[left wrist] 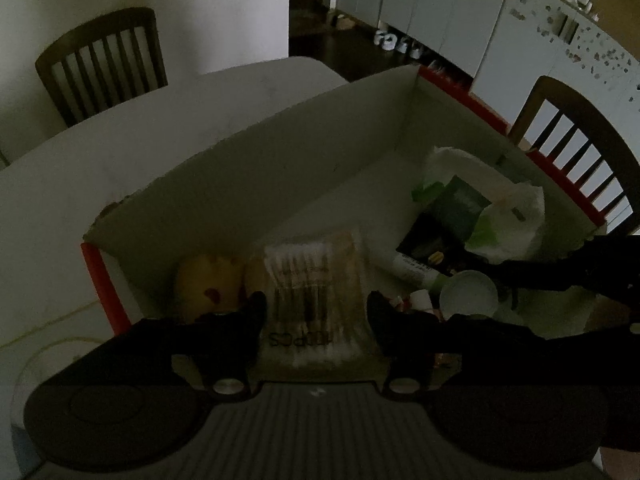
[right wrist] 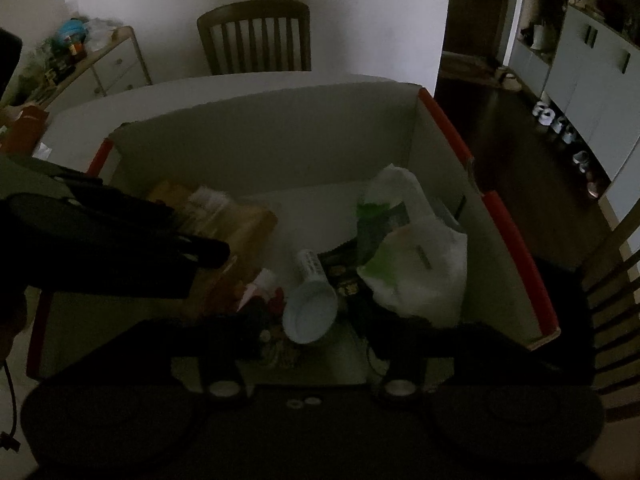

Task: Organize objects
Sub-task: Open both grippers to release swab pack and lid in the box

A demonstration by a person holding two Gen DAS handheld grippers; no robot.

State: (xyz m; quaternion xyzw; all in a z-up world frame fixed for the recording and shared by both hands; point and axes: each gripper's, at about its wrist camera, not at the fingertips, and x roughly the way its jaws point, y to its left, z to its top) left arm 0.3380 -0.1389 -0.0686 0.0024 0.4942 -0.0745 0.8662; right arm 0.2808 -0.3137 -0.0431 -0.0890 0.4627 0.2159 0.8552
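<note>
A white cardboard box (left wrist: 280,160) with red edges stands on the table and holds the objects. My left gripper (left wrist: 316,312) is open over its left part, and a clear packet of cotton swabs (left wrist: 312,280) lies between the two fingers. A yellow soft item (left wrist: 204,284) rests left of the packet. My right gripper (right wrist: 316,320) is open low inside the box (right wrist: 260,140), with a white cup (right wrist: 310,312) on its side between its fingers. Behind the cup are a white tube (right wrist: 310,266) and a white plastic bag (right wrist: 416,272) with green print.
Wooden chairs stand behind the table (right wrist: 256,36) and at the right (left wrist: 576,140). A cluttered dresser (right wrist: 100,60) is at the far left. The white table top (left wrist: 120,152) is bare to the left of the box. Small dark packets lie under the bag.
</note>
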